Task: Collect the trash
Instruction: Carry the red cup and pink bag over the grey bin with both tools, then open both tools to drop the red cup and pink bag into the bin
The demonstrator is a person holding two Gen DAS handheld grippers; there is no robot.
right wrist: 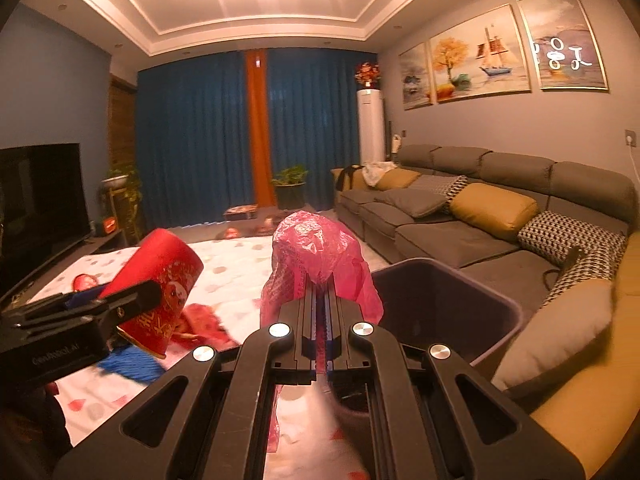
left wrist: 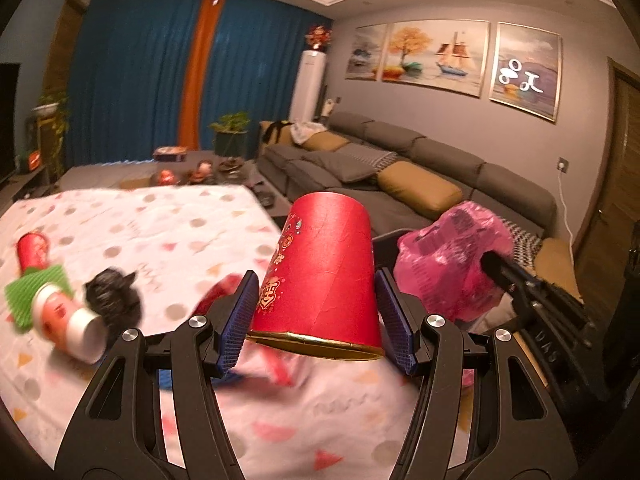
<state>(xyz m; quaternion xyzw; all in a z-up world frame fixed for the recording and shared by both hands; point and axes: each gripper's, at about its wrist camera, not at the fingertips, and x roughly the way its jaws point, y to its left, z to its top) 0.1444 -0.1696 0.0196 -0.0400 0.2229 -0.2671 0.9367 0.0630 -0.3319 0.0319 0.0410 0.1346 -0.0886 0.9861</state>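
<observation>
My left gripper is shut on a red paper cup and holds it upside down above the table's right edge; the cup also shows in the right wrist view. My right gripper is shut on a crumpled pink plastic bag, held just left of a dark purple bin. The bag also shows in the left wrist view. More trash lies on the tablecloth: a red cup, a green paper piece, a white-rimmed cup and a black crumpled scrap.
The table has a white patterned cloth. A grey sofa with yellow and patterned cushions runs along the right. A low coffee table with small items stands behind. A TV is at left. Blue and red scraps lie under the cup.
</observation>
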